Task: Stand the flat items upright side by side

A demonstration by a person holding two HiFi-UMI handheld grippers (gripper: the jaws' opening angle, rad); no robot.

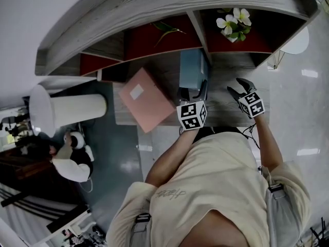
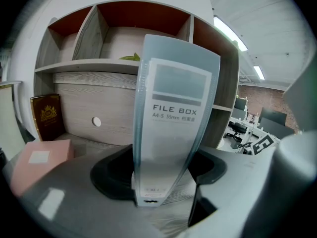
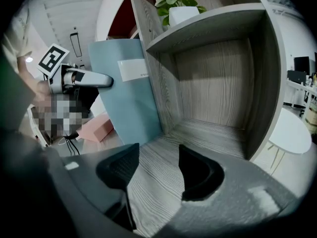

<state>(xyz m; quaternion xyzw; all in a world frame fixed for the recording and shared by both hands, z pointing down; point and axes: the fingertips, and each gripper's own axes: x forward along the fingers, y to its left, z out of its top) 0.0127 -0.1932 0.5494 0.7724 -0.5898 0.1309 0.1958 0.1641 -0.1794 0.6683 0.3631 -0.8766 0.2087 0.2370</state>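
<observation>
A translucent blue-grey file box (image 1: 193,68) stands upright on the wooden shelf (image 1: 226,104), its labelled spine (image 2: 173,113) facing the left gripper view. My left gripper (image 1: 193,92) is shut on its lower spine, one jaw on each side (image 2: 158,175). The right gripper view shows the box's broad side (image 3: 126,93) next to the shelf divider (image 3: 153,58). A pink box (image 1: 146,99) lies flat to the left of it (image 2: 39,160). Right of the file box, my right gripper (image 1: 239,89) stands open over bare wood, nothing between its jaws (image 3: 156,170).
A white-flowered plant (image 1: 234,22) sits in the upper right compartment. A dark red book (image 2: 47,115) stands at the shelf's left. A white round table (image 1: 298,40) is beyond the shelf's right end. A white cylinder (image 1: 67,109) and a person (image 1: 72,158) are lower left.
</observation>
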